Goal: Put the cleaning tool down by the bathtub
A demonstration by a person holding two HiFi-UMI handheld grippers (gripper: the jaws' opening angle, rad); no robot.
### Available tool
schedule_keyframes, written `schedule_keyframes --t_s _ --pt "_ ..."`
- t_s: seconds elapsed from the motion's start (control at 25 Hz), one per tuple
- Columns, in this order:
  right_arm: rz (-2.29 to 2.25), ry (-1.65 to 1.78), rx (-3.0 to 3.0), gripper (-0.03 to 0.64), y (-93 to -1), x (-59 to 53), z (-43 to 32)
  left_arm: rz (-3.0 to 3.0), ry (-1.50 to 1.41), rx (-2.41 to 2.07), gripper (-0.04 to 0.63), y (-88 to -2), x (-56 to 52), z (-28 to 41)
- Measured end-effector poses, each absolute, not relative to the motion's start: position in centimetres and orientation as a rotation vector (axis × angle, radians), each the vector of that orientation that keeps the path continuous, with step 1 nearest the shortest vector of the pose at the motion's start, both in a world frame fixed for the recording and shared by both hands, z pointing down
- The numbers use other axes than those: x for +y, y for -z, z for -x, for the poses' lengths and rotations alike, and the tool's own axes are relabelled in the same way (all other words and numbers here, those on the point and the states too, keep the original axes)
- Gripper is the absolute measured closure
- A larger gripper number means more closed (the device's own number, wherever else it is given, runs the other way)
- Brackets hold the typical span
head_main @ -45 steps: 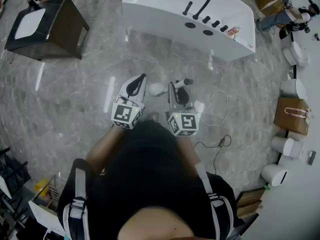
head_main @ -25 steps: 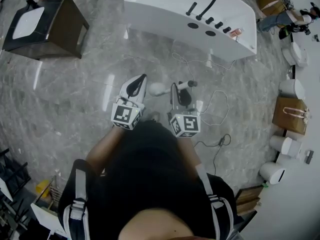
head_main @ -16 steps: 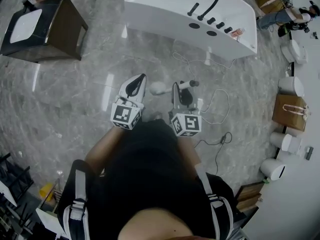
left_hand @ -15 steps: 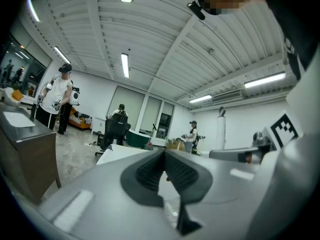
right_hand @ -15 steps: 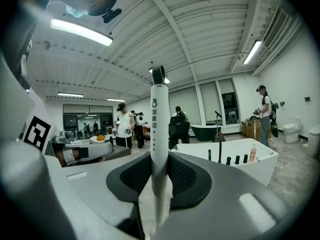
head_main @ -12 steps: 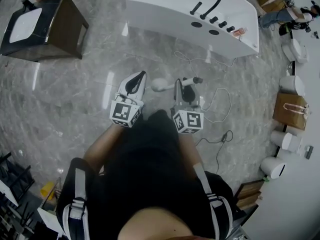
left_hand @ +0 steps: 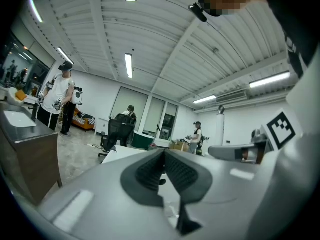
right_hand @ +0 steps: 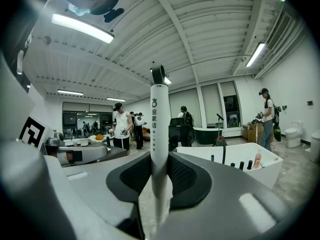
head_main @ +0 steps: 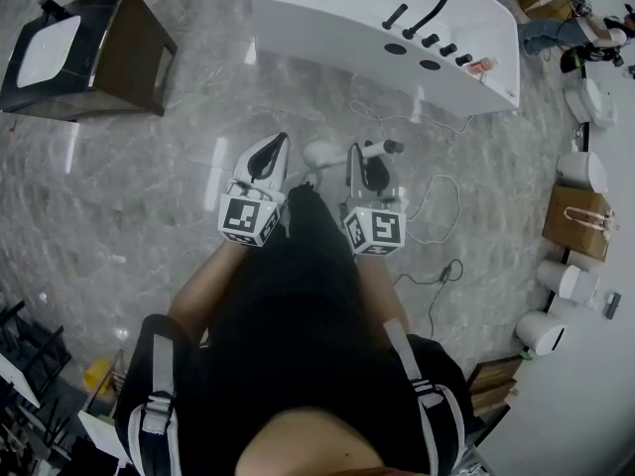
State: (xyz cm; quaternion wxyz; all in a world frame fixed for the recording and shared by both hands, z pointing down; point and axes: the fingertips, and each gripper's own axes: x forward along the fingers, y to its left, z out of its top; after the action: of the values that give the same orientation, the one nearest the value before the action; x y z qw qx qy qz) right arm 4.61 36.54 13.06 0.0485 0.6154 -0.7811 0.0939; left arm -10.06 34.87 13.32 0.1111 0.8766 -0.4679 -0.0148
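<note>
Fingers on my right gripper (right_hand: pixel 160 160) are pinched onto the white handle of the cleaning tool (right_hand: pixel 159 109). In the head view I see it carried crosswise just ahead of my body, above the grey marble floor (head_main: pixel 149 167), with its round white head toward my left gripper (head_main: pixel 275 145). That one's fingers are pressed together with nothing between them. Farther on, the white bathtub (head_main: pixel 327 40) stands well apart from the tool, a row of black taps (head_main: pixel 429 40) along its rim.
</note>
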Motion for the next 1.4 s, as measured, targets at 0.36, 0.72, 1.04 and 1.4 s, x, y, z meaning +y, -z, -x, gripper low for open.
schedule_keyframes --t_s 0.36,0.72,1.04,1.4 --pt "-1.811 -0.321 -2.409 0.52 -14.4 31.0 -7.0 -2.547 0.029 -1.419 0.586 -13.9 29.1 6.9" --pt "-1.751 -0.361 -2.449 0.52 -15.9 25.2 -10.4 -2.503 0.041 -1.468 0.586 -15.1 23.6 3.1" --pt "-1.696 -0.384 -2.478 0.52 -17.8 21.2 -12.0 -2.463 0.04 -1.539 0.586 -15.7 20.6 1.7" --pt "-1.698 -0.388 -2.455 0.52 -19.3 17.6 -12.0 -2.482 0.01 -1.538 0.586 -16.3 17.2 1.0"
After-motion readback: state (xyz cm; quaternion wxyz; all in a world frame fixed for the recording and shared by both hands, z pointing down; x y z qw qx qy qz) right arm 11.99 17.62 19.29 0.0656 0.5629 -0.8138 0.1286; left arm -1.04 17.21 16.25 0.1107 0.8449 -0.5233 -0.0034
